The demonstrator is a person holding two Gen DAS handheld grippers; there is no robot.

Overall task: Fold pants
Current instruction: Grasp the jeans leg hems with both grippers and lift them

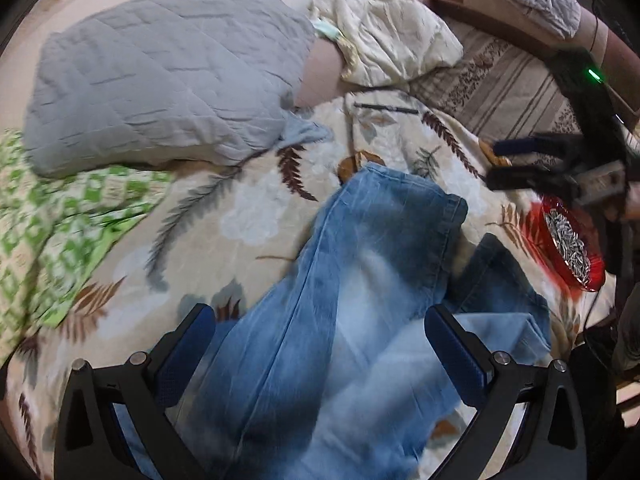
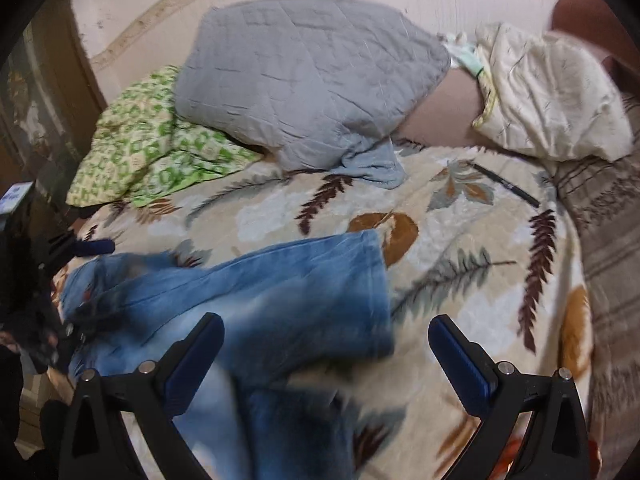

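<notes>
Blue jeans lie on a leaf-patterned blanket on a bed, one leg laid over the other. My left gripper is open just above the jeans, holding nothing. The right gripper shows at the right of the left wrist view, open, above the blanket beyond the jeans. In the right wrist view the jeans stretch from the left to the middle, and my right gripper is open above their edge. The left gripper's fingers show at the far left.
A grey quilted pillow, a green patterned cloth and a cream pillow lie at the bed's far side. A red bowl of seeds sits right of the jeans. A black pen lies on the blanket.
</notes>
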